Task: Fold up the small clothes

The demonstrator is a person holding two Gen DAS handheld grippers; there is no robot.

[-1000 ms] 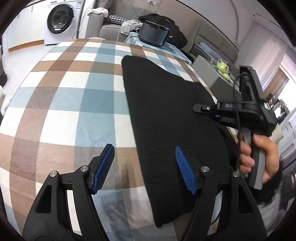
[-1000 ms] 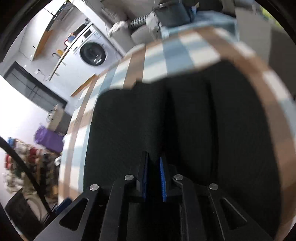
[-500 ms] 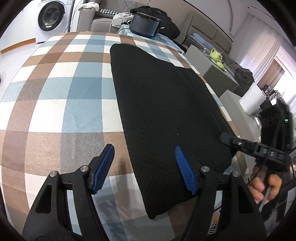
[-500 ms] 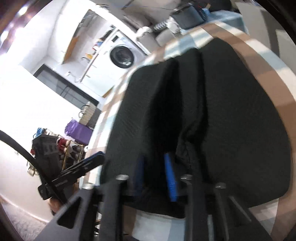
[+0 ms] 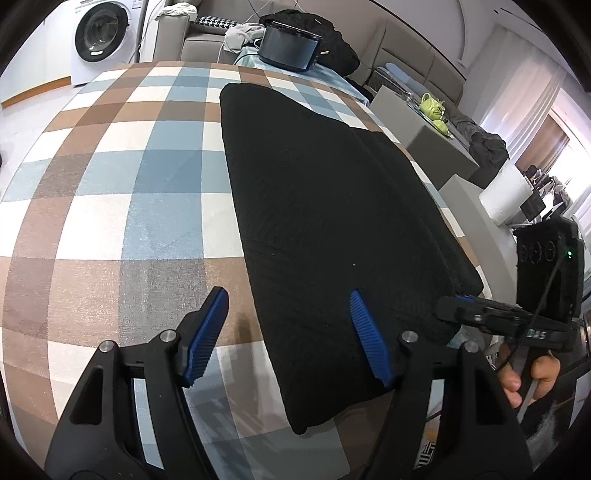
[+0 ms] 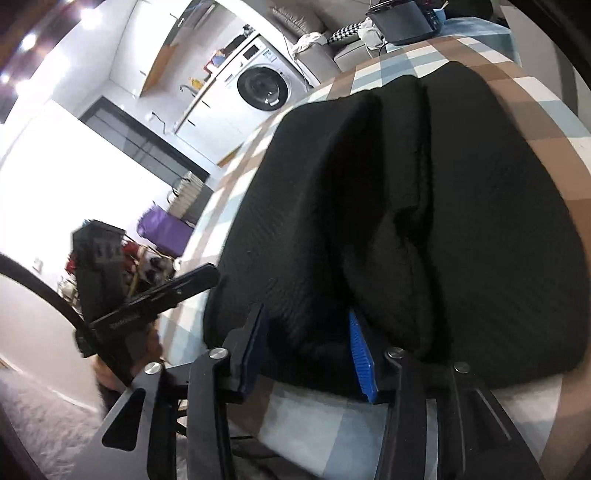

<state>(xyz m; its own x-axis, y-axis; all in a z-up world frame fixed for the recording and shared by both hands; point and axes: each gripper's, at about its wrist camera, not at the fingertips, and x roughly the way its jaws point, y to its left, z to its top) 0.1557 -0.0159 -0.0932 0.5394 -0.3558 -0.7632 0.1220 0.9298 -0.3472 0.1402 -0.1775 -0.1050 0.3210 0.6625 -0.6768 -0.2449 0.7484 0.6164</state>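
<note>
A black garment (image 5: pixel 325 206) lies folded lengthwise on the checked tablecloth (image 5: pixel 122 192). It also fills the right wrist view (image 6: pixel 424 221), with a ridge running down its middle. My left gripper (image 5: pixel 288 336) is open and empty, hovering over the garment's near left edge. My right gripper (image 6: pixel 306 350) is open, its jaws straddling the garment's near hem; nothing is held. The right gripper shows at the right in the left wrist view (image 5: pixel 491 317), beside the garment's right edge. The left gripper shows at the left in the right wrist view (image 6: pixel 147 295).
A black basket (image 5: pixel 288 46) stands at the table's far end. A washing machine (image 5: pixel 99 35) and a grey sofa (image 5: pixel 207 40) lie beyond. A grey side table with a green teapot (image 5: pixel 434 105) stands off the table's right edge.
My right gripper has opened and let go of the garment's fold, then pulled back toward the near right edge. The garment has settled flat. My left gripper stays open and has risen slightly.
</note>
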